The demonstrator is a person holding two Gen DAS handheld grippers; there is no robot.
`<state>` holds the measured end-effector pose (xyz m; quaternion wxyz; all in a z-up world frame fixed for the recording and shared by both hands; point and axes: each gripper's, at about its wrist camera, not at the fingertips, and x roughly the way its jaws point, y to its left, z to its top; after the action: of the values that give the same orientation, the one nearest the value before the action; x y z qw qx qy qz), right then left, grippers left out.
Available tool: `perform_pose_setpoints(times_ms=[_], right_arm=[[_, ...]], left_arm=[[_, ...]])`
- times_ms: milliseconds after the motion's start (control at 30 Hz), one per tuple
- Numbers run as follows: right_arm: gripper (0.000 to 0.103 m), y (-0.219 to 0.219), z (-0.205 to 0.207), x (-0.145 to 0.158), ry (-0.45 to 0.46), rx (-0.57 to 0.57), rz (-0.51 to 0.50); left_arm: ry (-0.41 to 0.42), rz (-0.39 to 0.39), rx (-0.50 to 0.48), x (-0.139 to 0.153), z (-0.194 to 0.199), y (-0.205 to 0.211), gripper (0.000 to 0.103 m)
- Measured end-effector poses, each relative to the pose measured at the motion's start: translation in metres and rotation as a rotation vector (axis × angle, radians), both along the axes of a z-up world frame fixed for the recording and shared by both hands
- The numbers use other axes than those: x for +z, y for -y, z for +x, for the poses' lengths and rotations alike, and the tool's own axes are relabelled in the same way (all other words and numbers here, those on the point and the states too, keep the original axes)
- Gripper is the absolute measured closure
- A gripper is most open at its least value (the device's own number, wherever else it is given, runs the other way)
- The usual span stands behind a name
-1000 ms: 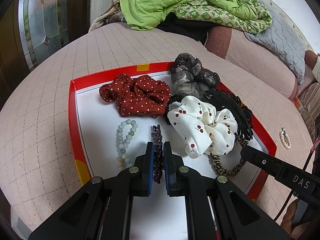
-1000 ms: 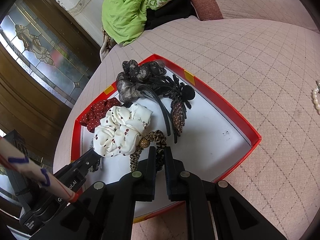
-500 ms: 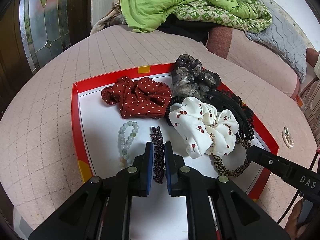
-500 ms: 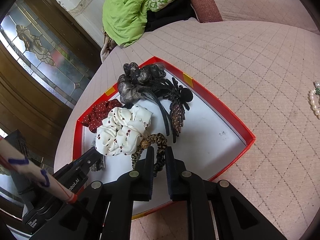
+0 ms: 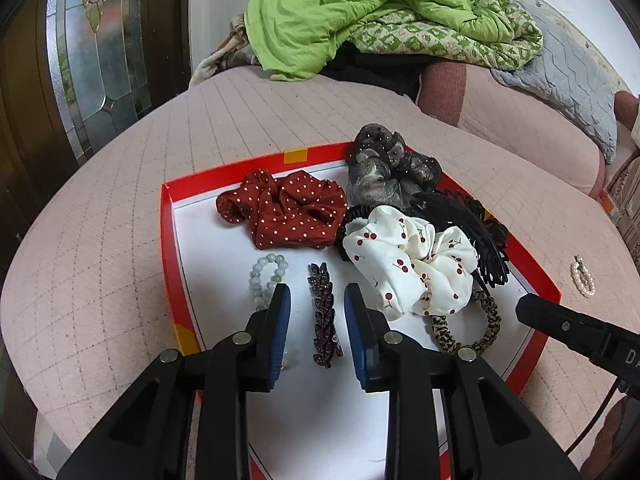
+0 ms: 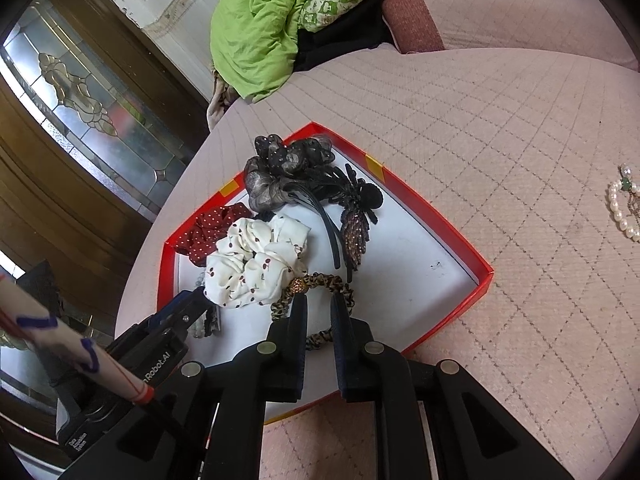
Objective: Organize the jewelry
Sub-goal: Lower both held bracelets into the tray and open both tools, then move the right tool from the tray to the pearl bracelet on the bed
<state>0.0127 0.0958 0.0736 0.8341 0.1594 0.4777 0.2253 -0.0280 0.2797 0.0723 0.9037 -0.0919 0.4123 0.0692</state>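
A red-rimmed white tray lies on the pink quilted bed. On its floor, a dark purple leaf hair clip lies untouched between the opening jaws of my left gripper. Beside the clip lies a pale green bead bracelet. My right gripper hovers over a leopard hair tie with its jaws nearly together and nothing in them. Red dotted, white cherry and grey-black scrunchies and a black hair claw fill the tray's far side. A pearl bracelet lies on the quilt outside the tray.
Green and patterned bedding is heaped at the back of the bed. A wooden door with leaded glass stands on the left. A rhinestone clip lies mid-tray, with bare white floor to its right.
My left gripper's jaws have opened off the purple clip, which now lies free on the tray. The right gripper has drawn back slightly from the leopard tie.
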Motion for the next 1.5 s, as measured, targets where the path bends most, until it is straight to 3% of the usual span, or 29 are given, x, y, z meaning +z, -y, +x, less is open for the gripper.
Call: perform_pose_setpoints(times_ms=[467,767,967,1233,1500], right_arm=[[0.089,0.018,-0.009,0.013,0.014,-0.013,0.02],[0.088,0.05,-0.014,0.021,0.03,-0.046,0.031],[0.086,0.094,-0.014,0.019,0.029,-0.113,0.045],[0.086,0.186,-0.005,0.01,0.019,-0.262,0.066],[0.086,0.276,0.011,-0.004,-0.019,-0.412,0.101]], left_arm=[[0.062,0.071,0.017,0.014,-0.009,0.012,0.07],[0.204,0.12,0.021,0.04,-0.025,0.033,0.063],[0.255,0.148,-0.059,0.051,-0.031,0.07,0.063],[0.278,0.133,-0.176,0.056,-0.035,0.128,0.062],[0.188,0.046,-0.378,0.046,-0.008,0.206,0.06]])
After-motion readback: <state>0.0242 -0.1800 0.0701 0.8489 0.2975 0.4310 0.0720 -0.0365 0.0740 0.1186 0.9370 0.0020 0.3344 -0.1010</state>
